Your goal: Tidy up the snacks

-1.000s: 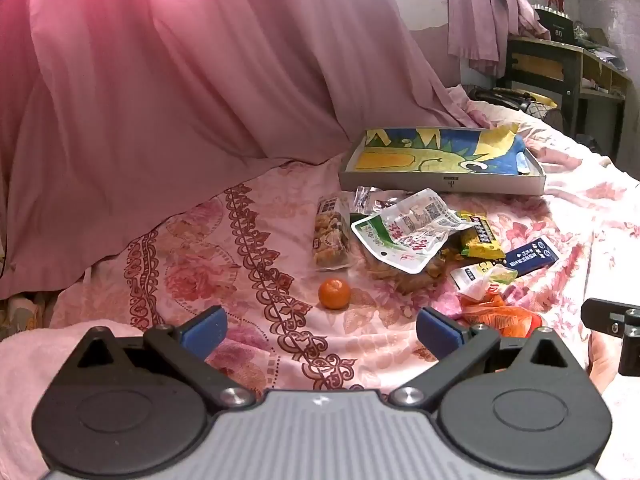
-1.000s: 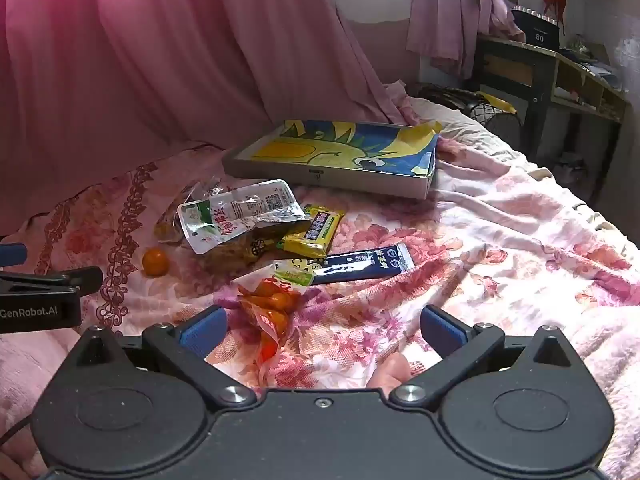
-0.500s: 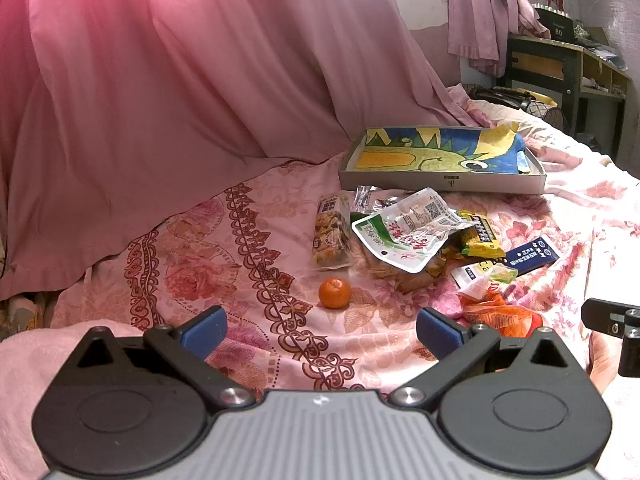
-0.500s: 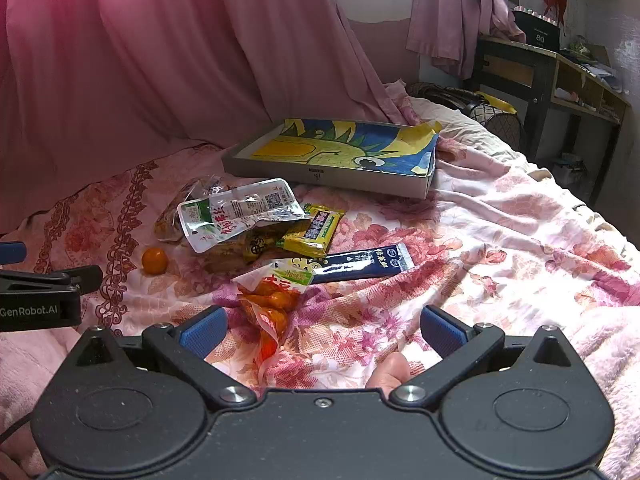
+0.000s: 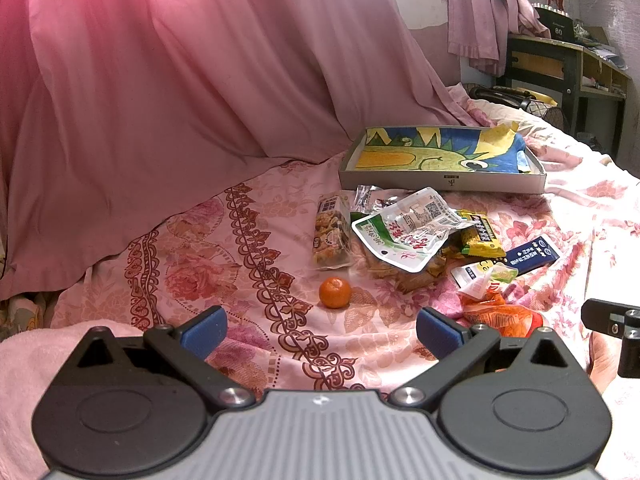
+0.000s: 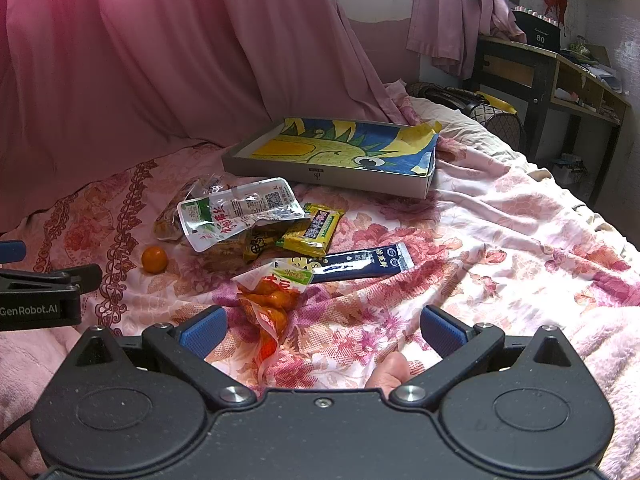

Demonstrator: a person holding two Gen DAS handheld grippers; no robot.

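A pile of snacks lies on the floral bedspread: a small orange [image 5: 335,292] [image 6: 154,259], a nut bar [image 5: 331,234], a white-green pouch [image 5: 404,230] [image 6: 236,212], a yellow packet [image 5: 480,234] [image 6: 314,230], a dark blue stick pack [image 5: 532,254] [image 6: 366,263] and an orange snack bag [image 5: 496,314] [image 6: 272,300]. A shallow grey box with a dinosaur picture [image 5: 442,160] [image 6: 336,152] lies behind them. My left gripper [image 5: 318,330] is open, just short of the orange. My right gripper [image 6: 320,330] is open, near the orange bag.
A pink curtain [image 5: 180,80] hangs along the left and back. A dark wooden desk [image 6: 560,76] stands at the far right past the bed's edge. The left gripper shows at the right view's left edge [image 6: 40,292].
Both views have shifted only slightly. The snacks and box lie where they were, and both grippers stay open.
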